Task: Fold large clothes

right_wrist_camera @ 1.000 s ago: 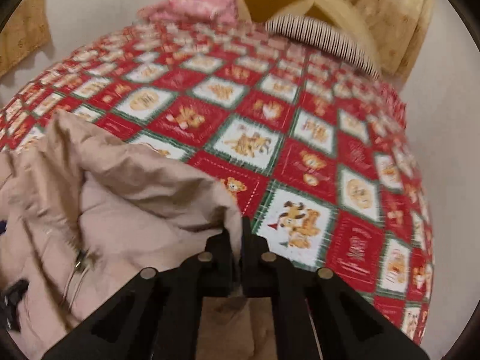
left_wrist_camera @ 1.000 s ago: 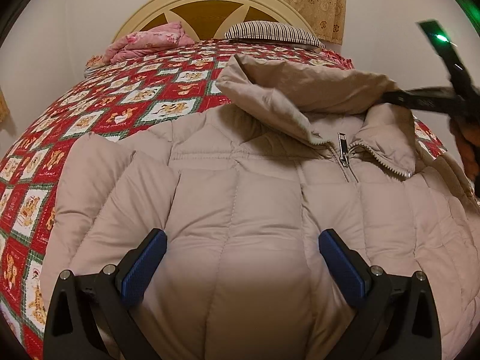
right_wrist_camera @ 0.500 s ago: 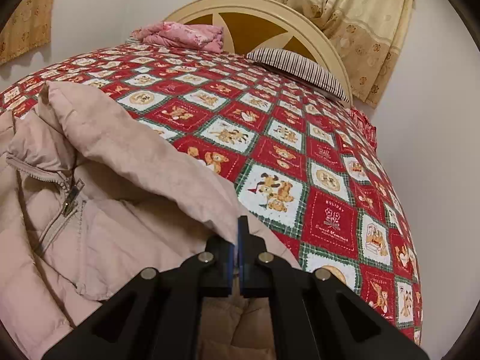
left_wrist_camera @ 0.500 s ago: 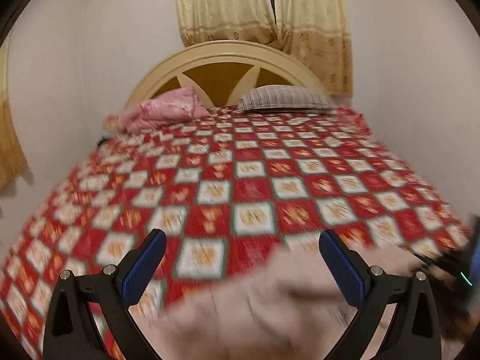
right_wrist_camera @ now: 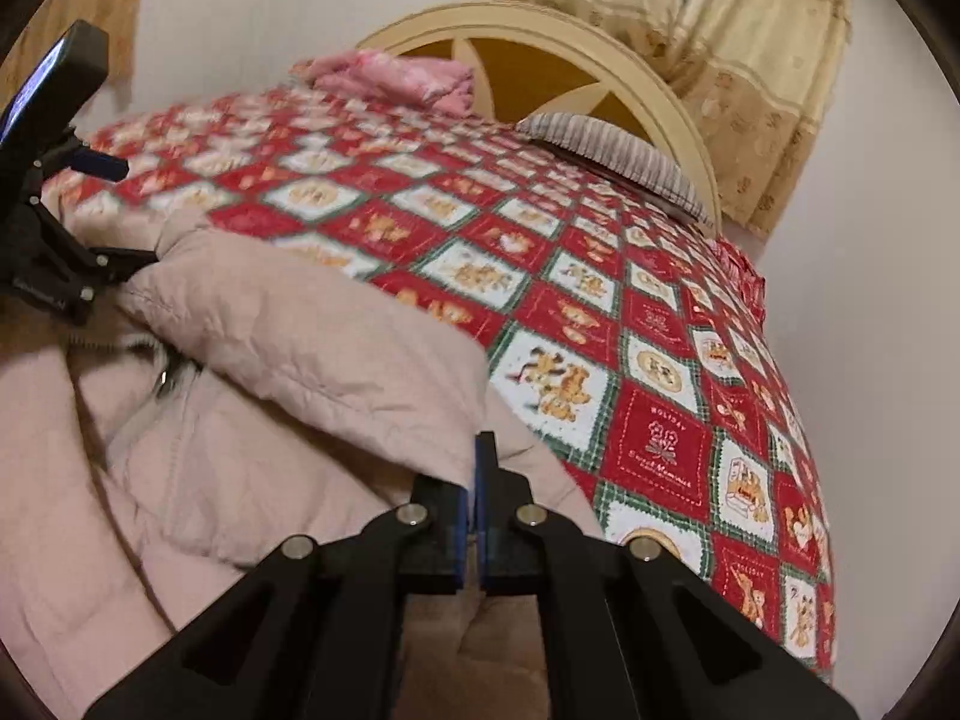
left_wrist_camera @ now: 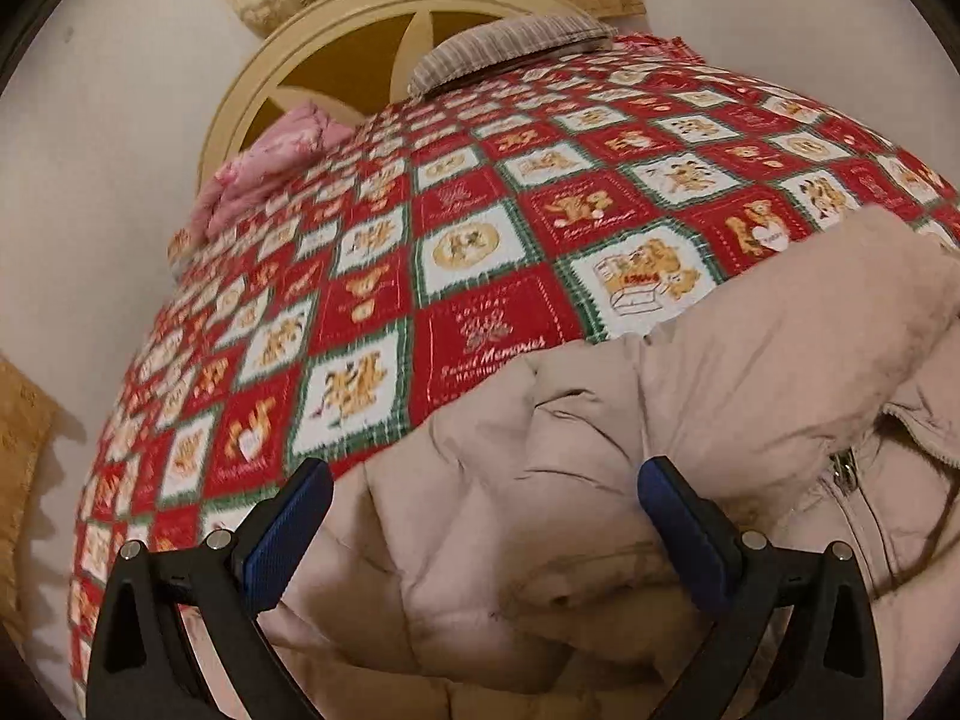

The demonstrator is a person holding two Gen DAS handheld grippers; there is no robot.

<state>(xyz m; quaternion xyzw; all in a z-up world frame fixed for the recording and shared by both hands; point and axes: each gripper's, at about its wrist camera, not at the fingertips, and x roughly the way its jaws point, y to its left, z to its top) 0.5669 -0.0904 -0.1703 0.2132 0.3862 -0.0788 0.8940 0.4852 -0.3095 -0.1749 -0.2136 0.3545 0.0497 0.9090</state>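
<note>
Left gripper now sits over jacket shoulder, jaws wide, nothing gripped, collar to its right; right gripper clamps jacket's far edge

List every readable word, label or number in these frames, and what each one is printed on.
"HOLIDAY": red square of the bedspread, above its bow motif.
"Sweet Memories": red bedspread square beside the padded jacket; the top line looks like "HOLIDAY", blurred.
Line below "Sweet Memories": too blurred.
Lettering on other squares: too small.
Left tool: faint marking, unreadable.
</note>
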